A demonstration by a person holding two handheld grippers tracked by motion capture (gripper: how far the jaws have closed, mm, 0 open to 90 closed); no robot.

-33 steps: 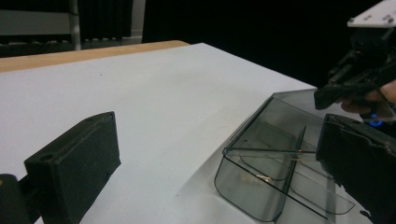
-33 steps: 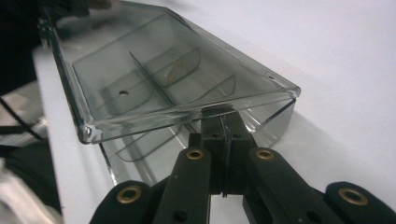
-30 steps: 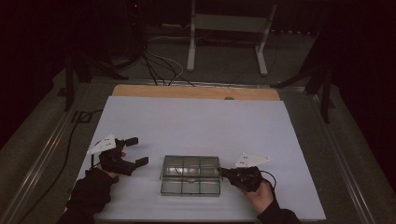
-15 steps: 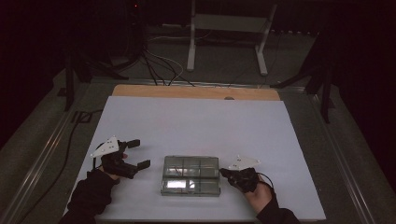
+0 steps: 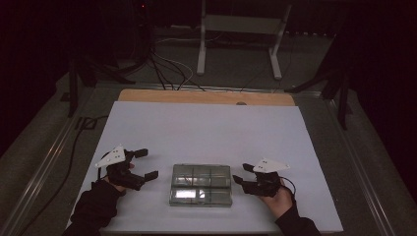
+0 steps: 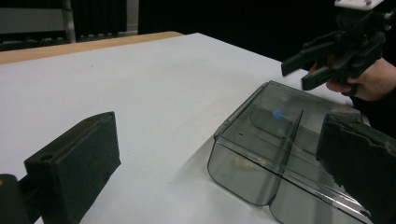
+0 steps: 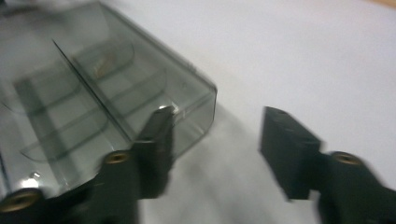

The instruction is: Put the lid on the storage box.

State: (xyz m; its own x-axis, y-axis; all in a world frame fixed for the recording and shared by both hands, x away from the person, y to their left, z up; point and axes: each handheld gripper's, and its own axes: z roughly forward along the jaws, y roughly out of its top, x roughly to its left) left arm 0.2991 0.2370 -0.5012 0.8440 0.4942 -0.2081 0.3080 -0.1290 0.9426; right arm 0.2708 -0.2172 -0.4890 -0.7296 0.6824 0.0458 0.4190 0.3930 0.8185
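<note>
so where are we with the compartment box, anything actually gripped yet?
Done: the clear compartment box lies flat and shut on the white mat. In hand: nothing gripped. The right gripper has just been opening, with nothing between its fingers, beside the box's right end. The left gripper is open beside the left end. Left: any grasp of the box.

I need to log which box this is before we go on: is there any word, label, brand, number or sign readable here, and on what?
No readable text in these views.
Clear compartment box: no label; a small blue round mark on it in the left gripper view, too small to read.
White table cover: blank.
Grey plates on the left gripper and right gripper: a few dark dots, no characters legible.
</note>
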